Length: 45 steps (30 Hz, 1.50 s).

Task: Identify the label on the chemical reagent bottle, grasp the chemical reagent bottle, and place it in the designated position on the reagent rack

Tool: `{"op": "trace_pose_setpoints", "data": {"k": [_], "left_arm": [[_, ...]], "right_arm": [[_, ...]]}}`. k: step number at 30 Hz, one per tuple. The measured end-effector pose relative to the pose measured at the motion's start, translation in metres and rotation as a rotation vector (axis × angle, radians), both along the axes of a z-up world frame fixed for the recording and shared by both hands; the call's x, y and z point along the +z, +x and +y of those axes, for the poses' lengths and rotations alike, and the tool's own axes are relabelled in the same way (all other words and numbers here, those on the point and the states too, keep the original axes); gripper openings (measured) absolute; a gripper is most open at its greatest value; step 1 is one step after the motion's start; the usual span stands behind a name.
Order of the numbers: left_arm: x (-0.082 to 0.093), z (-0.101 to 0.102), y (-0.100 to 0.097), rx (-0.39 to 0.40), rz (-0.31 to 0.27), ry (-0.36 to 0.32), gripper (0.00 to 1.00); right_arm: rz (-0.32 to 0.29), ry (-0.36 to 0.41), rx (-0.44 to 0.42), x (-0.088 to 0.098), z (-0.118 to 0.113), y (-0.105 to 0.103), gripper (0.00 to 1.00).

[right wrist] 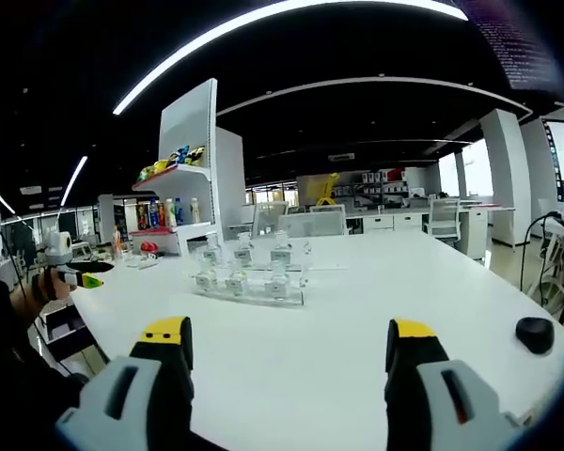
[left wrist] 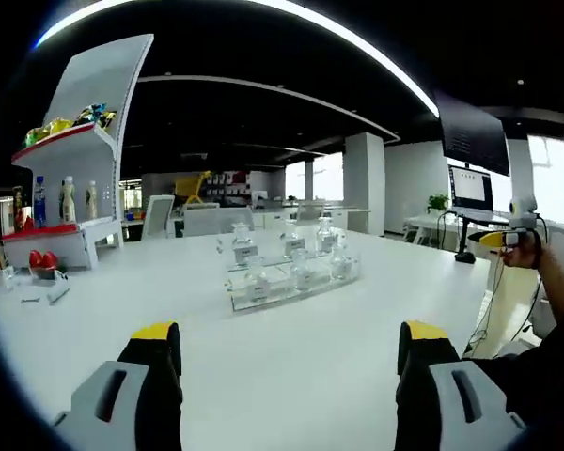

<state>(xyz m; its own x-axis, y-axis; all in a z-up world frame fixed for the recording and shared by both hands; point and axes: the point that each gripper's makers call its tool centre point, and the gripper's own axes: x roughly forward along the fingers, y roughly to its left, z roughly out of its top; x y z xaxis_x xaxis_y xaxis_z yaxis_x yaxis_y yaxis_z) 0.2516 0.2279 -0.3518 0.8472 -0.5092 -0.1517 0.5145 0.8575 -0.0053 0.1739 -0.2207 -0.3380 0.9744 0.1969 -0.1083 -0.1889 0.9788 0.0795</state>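
Reagent bottles on rack, labels too small to read.
Left gripper view: left gripper (left wrist: 289,352) jaws wide, empty; clear white-labelled reagent bottles (left wrist: 244,247) stand in the transparent rack (left wrist: 291,291) mid-table (left wrist: 291,376). Right gripper view: right gripper (right wrist: 289,349) jaws wide, empty; rack ahead.

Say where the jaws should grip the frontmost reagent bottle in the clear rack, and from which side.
Probably the narrow neck of the frontmost reagent bottle, coming from above: it stands upright, and the clear rack walls and neighbouring bottles hem in its body. Both grippers are open and far off.
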Motion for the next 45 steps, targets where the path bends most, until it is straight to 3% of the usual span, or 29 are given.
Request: {"op": "trace_pose_setpoints", "data": {"k": [14,21,28,45], "left_arm": [[0.001,-0.015,-0.027,-0.038,0.044,0.034,0.95],[0.008,-0.008,-0.036,-0.026,0.045,0.053,0.95],[-0.004,0.003,-0.036,0.008,0.051,0.104,0.95],[-0.003,0.003,-0.044,-0.014,0.064,0.094,0.95]], "right_arm": [[0.023,0.038,0.010,-0.004,0.001,-0.002,0.97],[0.033,0.049,0.022,-0.004,0.003,-0.004,0.97],[0.036,0.051,0.026,-0.004,0.006,-0.004,0.97],[0.043,0.049,0.030,-0.007,0.011,-0.001,0.97]]}}
